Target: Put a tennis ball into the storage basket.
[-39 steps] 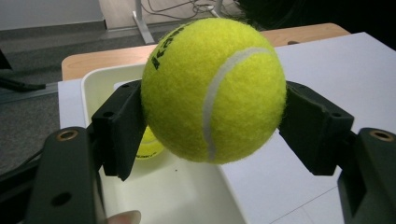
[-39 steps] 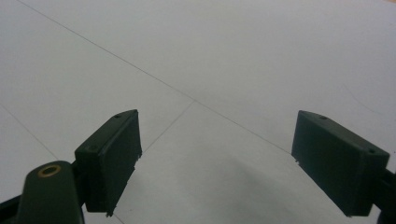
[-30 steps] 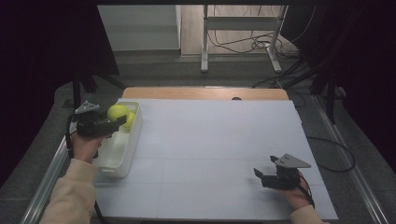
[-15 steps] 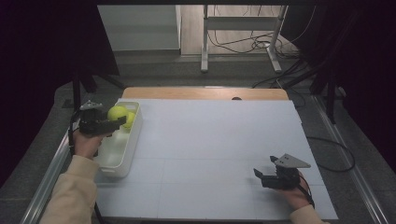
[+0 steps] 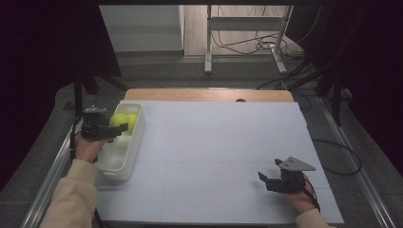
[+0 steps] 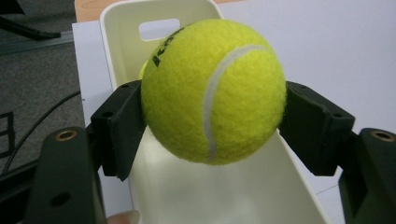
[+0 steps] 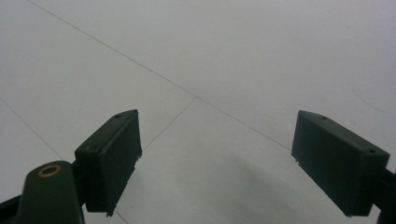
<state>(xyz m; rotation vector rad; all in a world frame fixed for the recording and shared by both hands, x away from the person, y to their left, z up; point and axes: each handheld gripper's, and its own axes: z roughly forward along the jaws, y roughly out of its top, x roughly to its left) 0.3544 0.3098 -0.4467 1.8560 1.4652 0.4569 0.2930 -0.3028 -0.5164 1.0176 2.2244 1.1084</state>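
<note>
left gripper [image 6: 212,121] clamping tennis ball [image 6: 213,91], over bin [image 6: 116,56]

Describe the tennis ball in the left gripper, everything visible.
The tennis ball is bright yellow-green felt with a white curved seam and black lettering partly visible near its top. It looks round, undented and fuzzy. The left gripper is shut on it, one black pad pressing each side, holding it above the cream bin, clear of the bin's floor. In the high view a second yellow ball lies just behind it in the bin.

High view overhead, forward-down; gripper views close; share white table [image 5: 223,142].
</note>
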